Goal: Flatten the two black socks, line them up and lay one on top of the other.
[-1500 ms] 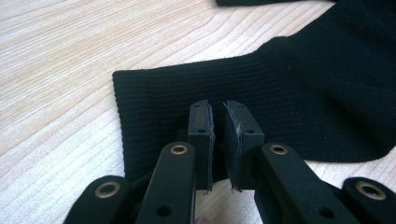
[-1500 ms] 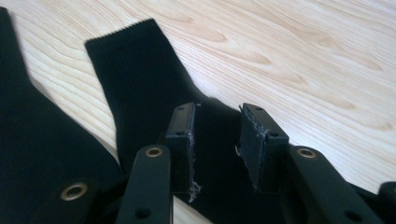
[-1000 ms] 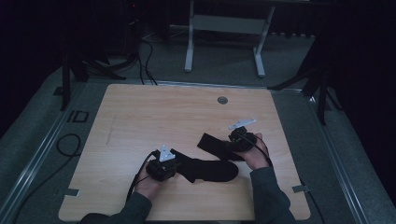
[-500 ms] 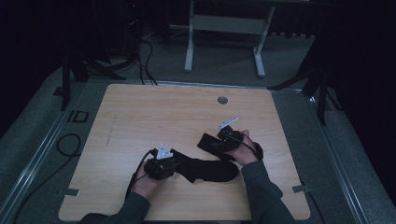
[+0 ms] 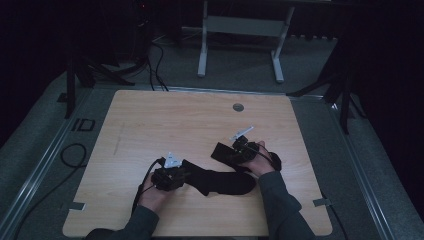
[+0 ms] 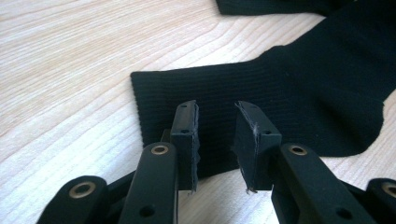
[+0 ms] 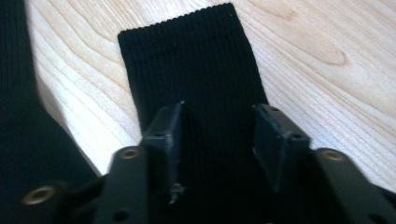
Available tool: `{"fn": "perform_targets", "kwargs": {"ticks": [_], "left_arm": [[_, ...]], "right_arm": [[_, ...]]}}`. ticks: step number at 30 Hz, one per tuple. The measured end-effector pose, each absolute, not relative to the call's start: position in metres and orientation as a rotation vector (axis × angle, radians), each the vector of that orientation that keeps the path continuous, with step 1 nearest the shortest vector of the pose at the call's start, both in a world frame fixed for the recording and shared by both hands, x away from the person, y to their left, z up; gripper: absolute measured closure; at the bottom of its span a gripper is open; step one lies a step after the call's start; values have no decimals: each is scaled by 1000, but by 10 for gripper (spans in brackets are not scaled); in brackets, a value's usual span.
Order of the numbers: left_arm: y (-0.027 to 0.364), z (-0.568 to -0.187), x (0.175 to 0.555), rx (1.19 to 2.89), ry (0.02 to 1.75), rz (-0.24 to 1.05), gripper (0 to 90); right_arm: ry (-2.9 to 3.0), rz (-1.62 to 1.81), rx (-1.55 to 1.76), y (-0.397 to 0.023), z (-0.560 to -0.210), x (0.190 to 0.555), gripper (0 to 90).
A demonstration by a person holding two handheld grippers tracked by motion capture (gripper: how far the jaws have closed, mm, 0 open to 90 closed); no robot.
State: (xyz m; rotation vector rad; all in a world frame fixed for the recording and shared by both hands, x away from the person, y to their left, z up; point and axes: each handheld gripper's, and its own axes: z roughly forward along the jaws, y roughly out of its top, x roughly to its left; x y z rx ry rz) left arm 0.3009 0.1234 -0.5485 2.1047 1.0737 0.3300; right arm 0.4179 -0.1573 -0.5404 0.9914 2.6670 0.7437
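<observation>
Black ribbed socks lay on the pale wood worktop point(image 5: 150, 125). Your left hand-held gripper point(image 6: 215, 135) had just been opening, its pads apart over the cuff of the near sock point(image 6: 299, 93), gripping nothing. Your right hand-held gripper point(image 7: 217, 140) had just been closing astride the far sock point(image 7: 196, 70), apparently not yet pinching. You seemed to be lining them up for pairing; next called for a firm cuff pinch.

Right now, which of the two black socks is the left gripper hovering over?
The nearer sock, lying lengthwise along the table's front edge; the left gripper stands at its ribbed cuff. The other sock lies farther back under the right gripper.
</observation>
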Motion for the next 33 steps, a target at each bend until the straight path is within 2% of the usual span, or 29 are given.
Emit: {"fn": "perform_targets", "kwargs": {"ticks": [1,8,17,33], "left_arm": [[125,-548,301,2098,1079,331,697],[128,-547,302,2089,1093,340,672],[133,-547,303,2074,1114,351,666],[134,-548,304,2076,1124,363,663]], "right_arm": [[2661,752,997,-158,-540,419,635],[2647,748,1006,-154,-540,421,815],[2610,760,956,-134,-531,417,829],[2551,1040,848,-110,-469,385,829]]}}
